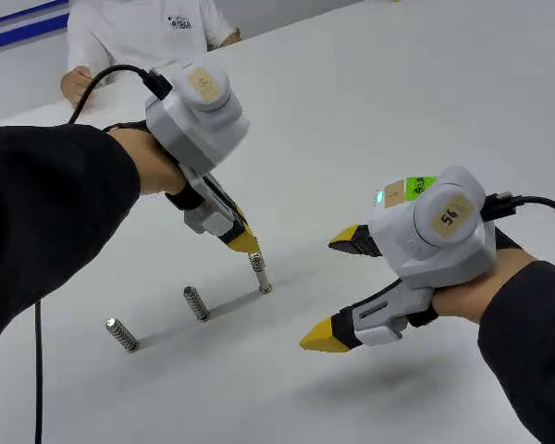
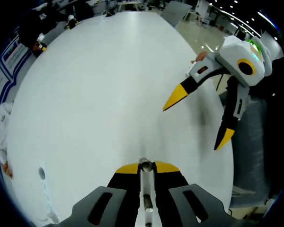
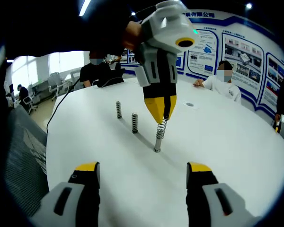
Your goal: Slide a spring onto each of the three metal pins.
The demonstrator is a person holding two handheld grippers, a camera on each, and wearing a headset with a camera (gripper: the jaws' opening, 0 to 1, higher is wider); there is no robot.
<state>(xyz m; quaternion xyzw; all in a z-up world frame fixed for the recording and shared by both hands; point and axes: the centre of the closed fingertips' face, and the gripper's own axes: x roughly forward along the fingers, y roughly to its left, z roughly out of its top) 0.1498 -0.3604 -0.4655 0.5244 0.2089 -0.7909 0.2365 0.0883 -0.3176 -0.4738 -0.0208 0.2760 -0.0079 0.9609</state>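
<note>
- Third spring (image 1: 256,262): centre of the head view, threaded over the upper part of the third pin (image 1: 263,283). In the right gripper view bare shank shows below the coil, so it is judged not yet seated.
- Third pin: upright on the white table (image 1: 398,111), rightmost of a diagonal row of three.
- Middle pin (image 1: 196,302) and end pin (image 1: 122,334): lower left of the head view, each upright with a coil along its length. Both are judged done.
- Left gripper (image 1: 243,242): upper left of the head view, pointing down. Its yellow-tipped jaws are pressed together on the top of the third spring.
- Right gripper (image 1: 324,294): lower right of the head view, jaws spread wide and carrying nothing, set apart from the row of pins.
- Step in hand: last of the three springs, partway down its pin.
- Next move calls for: pressing the coil straight down along the pin's axis to the base without tipping the pin, then letting the jaws part. The free gripper could steady the pin if it leans.
- Surroundings: a seated person (image 1: 139,32) at the table's far edge, upper left of the head view.
</note>
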